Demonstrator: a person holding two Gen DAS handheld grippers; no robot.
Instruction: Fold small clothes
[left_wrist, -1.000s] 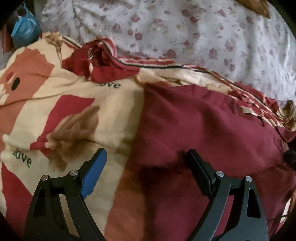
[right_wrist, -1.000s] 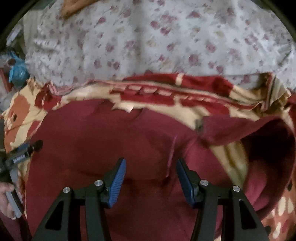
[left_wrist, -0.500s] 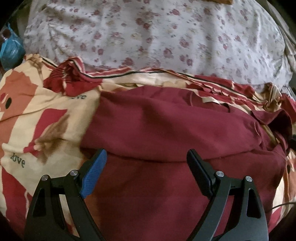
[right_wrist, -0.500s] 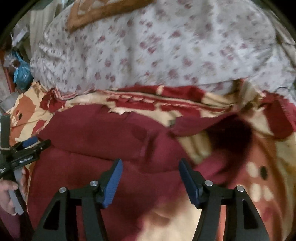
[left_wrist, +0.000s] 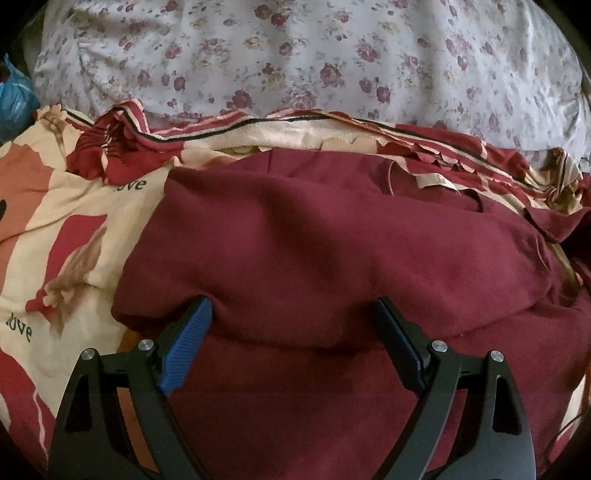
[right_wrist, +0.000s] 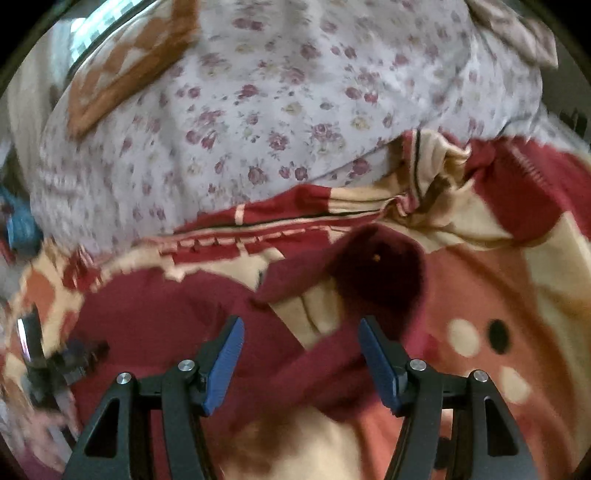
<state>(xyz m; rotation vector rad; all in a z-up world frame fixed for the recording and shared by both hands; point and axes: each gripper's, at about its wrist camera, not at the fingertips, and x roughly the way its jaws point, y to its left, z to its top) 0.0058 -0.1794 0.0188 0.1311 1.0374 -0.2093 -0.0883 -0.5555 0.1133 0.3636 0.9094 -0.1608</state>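
Observation:
A dark red garment (left_wrist: 332, 236) lies spread on a cream and red printed blanket (left_wrist: 55, 221). Its near part is folded over, with a fold edge running across between my left fingers. My left gripper (left_wrist: 291, 306) is open, fingertips at that fold edge, nothing held. In the right wrist view the garment (right_wrist: 177, 317) fills the lower left, and a sleeve (right_wrist: 369, 266) with a dark opening lies ahead. My right gripper (right_wrist: 301, 325) is open and empty above the sleeve's base. The left gripper (right_wrist: 55, 365) shows blurred at the far left.
A white quilt with small red flowers (left_wrist: 314, 55) is heaped behind the blanket. A blue bag (left_wrist: 14, 96) sits at the far left edge. A brown and white patterned pillow (right_wrist: 125, 70) lies at the back in the right wrist view.
My left gripper has shifted right and forward over the garment to its fold edge. My right gripper has swung right, toward the sleeve, and its view is blurred by motion.

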